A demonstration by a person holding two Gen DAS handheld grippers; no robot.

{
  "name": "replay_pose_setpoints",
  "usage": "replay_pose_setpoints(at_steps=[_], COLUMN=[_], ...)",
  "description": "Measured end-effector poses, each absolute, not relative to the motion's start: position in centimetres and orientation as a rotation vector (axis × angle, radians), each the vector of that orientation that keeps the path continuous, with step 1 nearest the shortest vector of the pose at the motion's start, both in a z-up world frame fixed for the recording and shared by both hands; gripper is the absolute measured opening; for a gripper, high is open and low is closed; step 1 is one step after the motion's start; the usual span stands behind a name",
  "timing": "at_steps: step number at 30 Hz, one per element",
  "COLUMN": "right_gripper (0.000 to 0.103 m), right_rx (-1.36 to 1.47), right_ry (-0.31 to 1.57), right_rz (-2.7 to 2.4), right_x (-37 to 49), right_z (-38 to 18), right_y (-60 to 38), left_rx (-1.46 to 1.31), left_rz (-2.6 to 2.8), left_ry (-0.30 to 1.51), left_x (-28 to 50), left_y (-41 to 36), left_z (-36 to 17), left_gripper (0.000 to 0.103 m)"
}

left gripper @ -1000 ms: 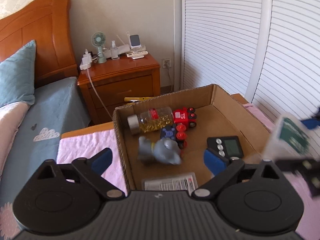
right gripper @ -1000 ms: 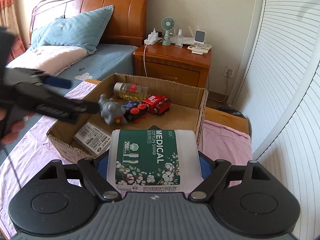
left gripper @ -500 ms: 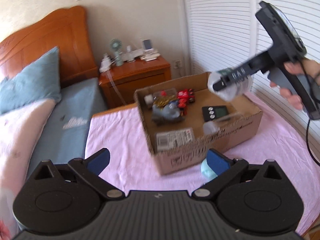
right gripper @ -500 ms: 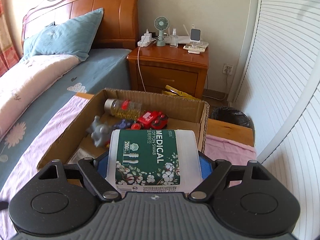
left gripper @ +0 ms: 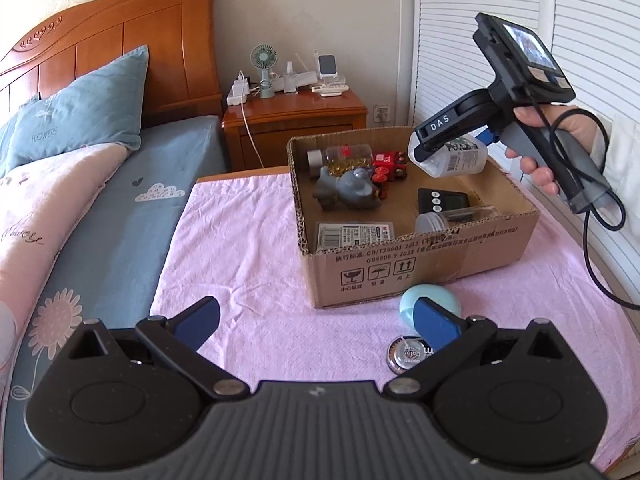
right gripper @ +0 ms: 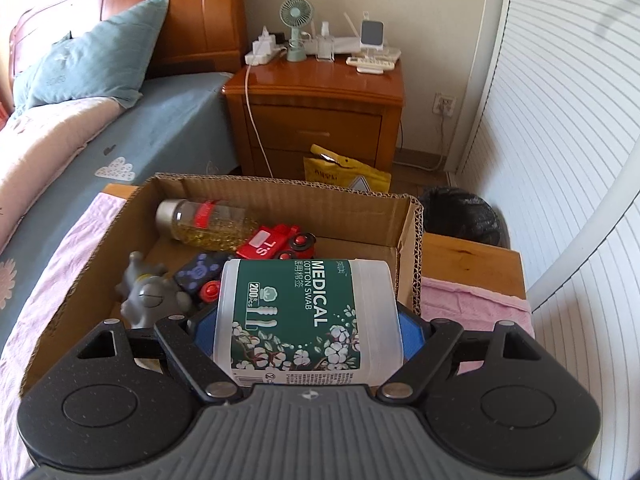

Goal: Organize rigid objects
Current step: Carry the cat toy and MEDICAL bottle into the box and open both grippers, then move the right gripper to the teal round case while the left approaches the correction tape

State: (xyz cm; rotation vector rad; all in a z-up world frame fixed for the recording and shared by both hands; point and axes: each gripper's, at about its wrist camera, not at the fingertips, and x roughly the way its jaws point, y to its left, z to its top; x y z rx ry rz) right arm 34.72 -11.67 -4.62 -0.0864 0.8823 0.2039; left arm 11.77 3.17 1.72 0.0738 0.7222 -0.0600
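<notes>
A cardboard box (left gripper: 420,268) (right gripper: 288,196) stands on the pink cloth. It holds a capsule bottle (left gripper: 344,156) (right gripper: 208,224), a red toy train (left gripper: 388,166) (right gripper: 276,244), a grey figure (left gripper: 346,190) (right gripper: 148,296), a black timer (left gripper: 442,200), a clear jar (left gripper: 456,218) and a labelled flat pack (left gripper: 352,234). My right gripper (right gripper: 308,328) (left gripper: 448,152) is shut on a cotton swab tub (right gripper: 306,320) (left gripper: 452,156), held over the box's right side. My left gripper (left gripper: 316,316) is open and empty, in front of the box.
A light blue round object (left gripper: 430,300) and a round silver tin (left gripper: 408,354) lie on the cloth (left gripper: 248,264) before the box. The bed (left gripper: 120,208) is left; a wooden nightstand (right gripper: 316,120), a yellow bag (right gripper: 344,174) and a black bin (right gripper: 460,212) stand behind.
My left gripper has pulled back out of the box and now sits in front of it. My right gripper has carried the tub forward and lower over the box.
</notes>
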Motion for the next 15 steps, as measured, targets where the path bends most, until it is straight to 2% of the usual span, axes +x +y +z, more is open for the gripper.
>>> replay_pose_setpoints(at_steps=[6,9,15], right_gripper=[0.087,0.103,0.103], right_rx=[-0.091,-0.065,-0.058], right_ry=[0.888,0.876,0.845], right_rz=[0.185,0.196,0.191], right_x=[35.5,35.3,34.3], right_z=[-5.3,-5.0,-3.9], right_y=[-11.3,-11.5,-11.6], left_rx=[0.072,0.064,0.059], left_rz=[-0.051,-0.049,-0.049], left_ry=[0.726,0.73,0.728], left_x=[11.8,11.8,11.7], left_y=[3.4,3.5,3.9], left_z=[1.4,1.4,1.4], left_gripper=[0.102,0.102,0.102])
